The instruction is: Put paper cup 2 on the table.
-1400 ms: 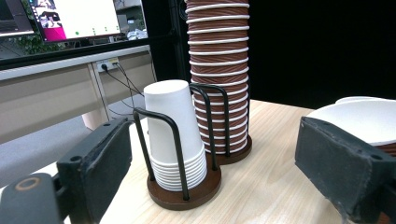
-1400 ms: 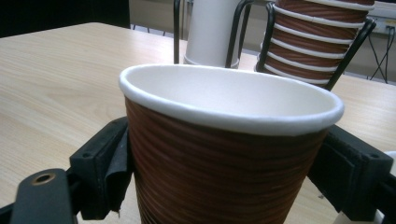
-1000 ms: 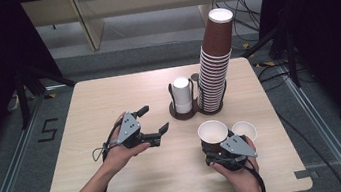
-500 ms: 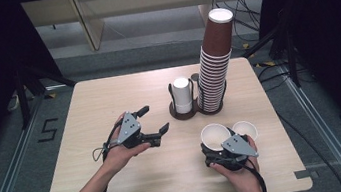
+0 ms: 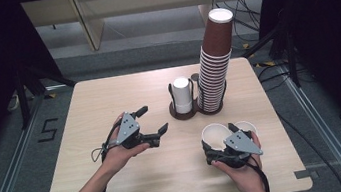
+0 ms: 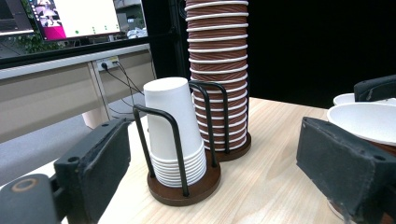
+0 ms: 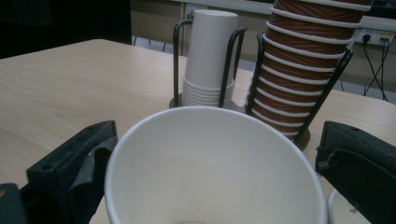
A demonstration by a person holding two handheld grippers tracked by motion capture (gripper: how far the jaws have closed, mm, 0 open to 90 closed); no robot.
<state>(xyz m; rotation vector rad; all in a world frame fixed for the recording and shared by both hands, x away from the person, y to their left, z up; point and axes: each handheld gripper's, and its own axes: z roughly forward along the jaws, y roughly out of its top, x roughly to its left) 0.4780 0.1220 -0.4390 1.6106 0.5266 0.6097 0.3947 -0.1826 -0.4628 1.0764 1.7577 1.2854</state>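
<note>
Tabletop cup between right claw jaws

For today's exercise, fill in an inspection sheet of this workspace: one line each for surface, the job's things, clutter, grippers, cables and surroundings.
Surface: light wooden table, bare around the work.
Job's things: two upright cups near the right edge, a brown cup with a white inside and a second cup beside it; a wire holder with a short stack of white cups and a tall stack of brown cups, both upside down.
Clutter: nothing seen.
Grippers: left gripper open, holding nothing; right gripper has just been opening, the brown cup between its jaws with gaps at both sides.
Cables: a cable trails from the left gripper; more on the floor beyond the table.
Surroundings: dark curtains, a monitor.
</note>
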